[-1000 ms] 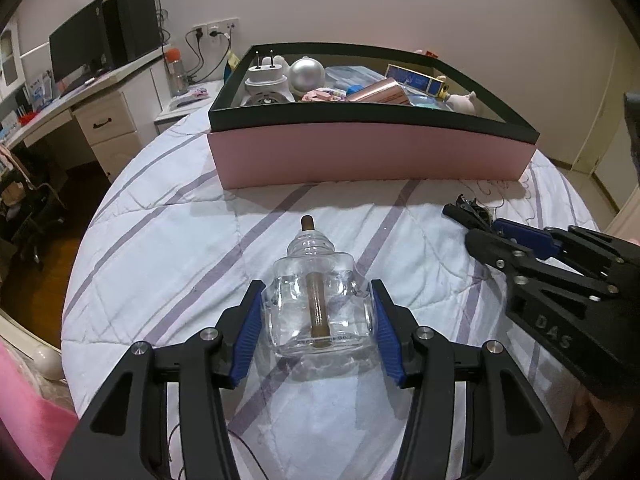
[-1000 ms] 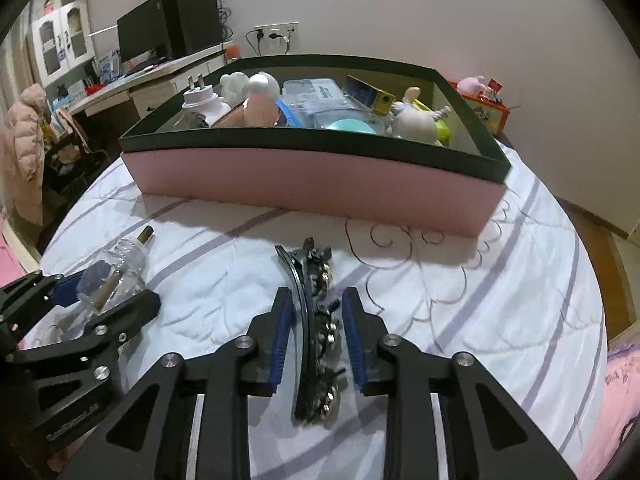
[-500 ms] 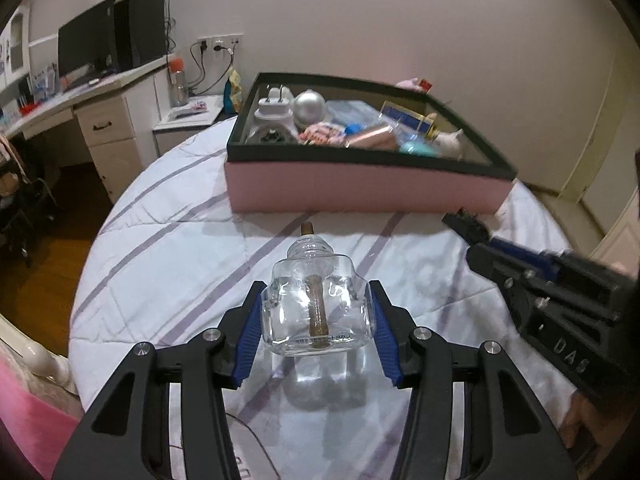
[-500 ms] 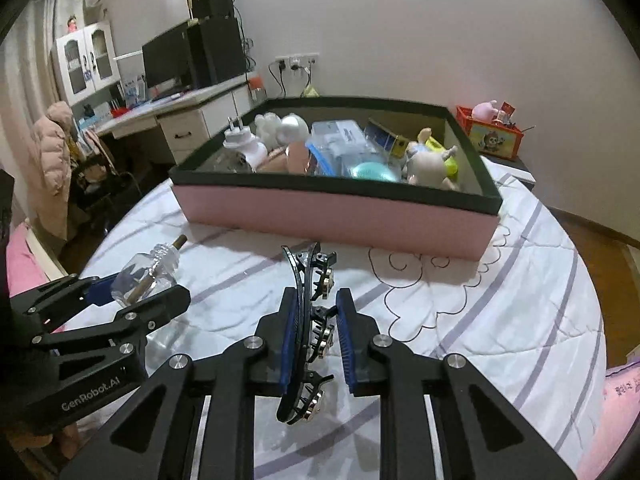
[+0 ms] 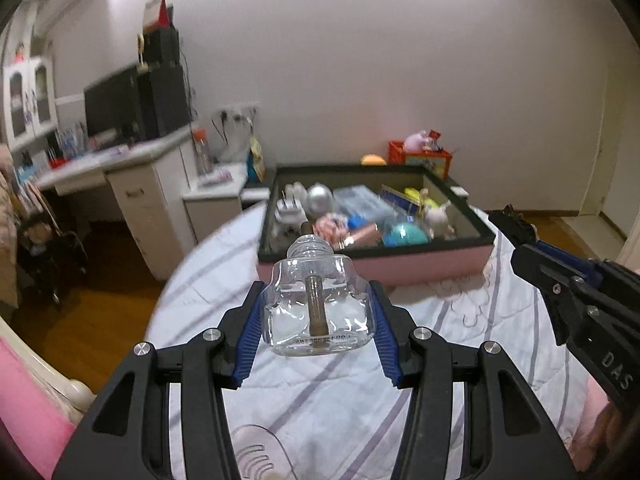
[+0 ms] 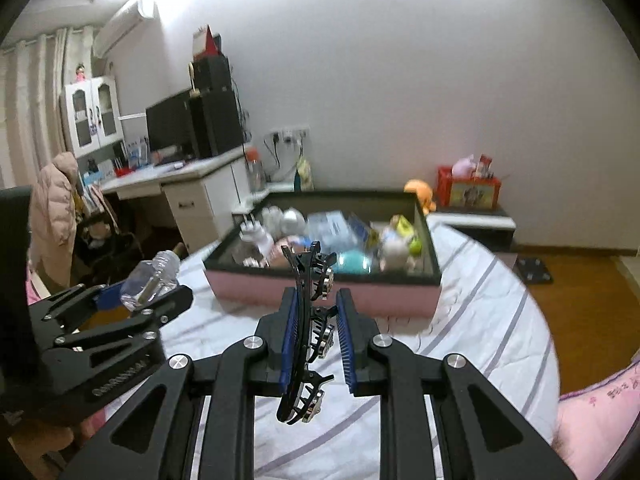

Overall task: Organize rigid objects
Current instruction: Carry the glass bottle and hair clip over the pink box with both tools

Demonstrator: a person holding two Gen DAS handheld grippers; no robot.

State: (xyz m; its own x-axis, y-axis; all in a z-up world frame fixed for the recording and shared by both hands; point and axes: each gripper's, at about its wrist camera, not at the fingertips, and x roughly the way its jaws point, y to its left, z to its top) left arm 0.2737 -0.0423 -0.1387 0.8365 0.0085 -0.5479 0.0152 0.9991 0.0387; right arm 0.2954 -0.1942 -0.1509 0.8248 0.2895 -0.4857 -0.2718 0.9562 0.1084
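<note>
My left gripper (image 5: pixel 318 312) is shut on a clear glass bottle (image 5: pixel 320 312) with a brown wick stick inside, held in the air above the bed. It also shows in the right wrist view (image 6: pixel 150 280). My right gripper (image 6: pixel 318 320) is shut on a black hair clip (image 6: pixel 310 332) with metal studs, also lifted. Ahead stands a pink box (image 5: pixel 420 268) with a dark rim (image 6: pixel 320 274), filled with several small objects. The right gripper shows at the right of the left wrist view (image 5: pixel 520 236).
The white quilt with purple stripes (image 5: pixel 320 400) covers the round bed. A white desk (image 5: pixel 132 196) with a monitor stands at the left. A red toy crate (image 6: pixel 468 188) sits behind the box. Wooden floor (image 6: pixel 580 280) lies to the right.
Both grippers have lifted off the quilt with the bottle and the hair clip. The views have risen and tilted up, and the box now looks farther and lower.
</note>
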